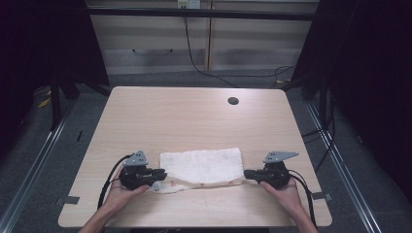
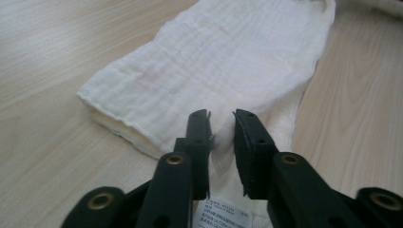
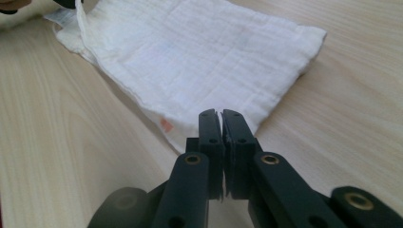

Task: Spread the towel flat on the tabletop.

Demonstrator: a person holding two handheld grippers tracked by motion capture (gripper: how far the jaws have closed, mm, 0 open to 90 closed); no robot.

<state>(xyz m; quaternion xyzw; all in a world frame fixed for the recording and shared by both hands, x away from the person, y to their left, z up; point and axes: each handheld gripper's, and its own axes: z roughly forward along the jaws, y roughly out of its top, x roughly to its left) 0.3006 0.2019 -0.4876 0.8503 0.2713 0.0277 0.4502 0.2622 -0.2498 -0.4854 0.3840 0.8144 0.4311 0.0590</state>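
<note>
Wooden table (image 1: 194, 116): folded cloth (image 1: 201, 165); left gripper (image 2: 221, 118) spread, right gripper (image 3: 220, 116) pinching cloth corner.

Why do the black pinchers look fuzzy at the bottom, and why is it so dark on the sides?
Both gripper views: jaw bases sit too close, so they blur, while the white cloth stays sharper. High view: light falls on the table; its surroundings are unlit.
</note>
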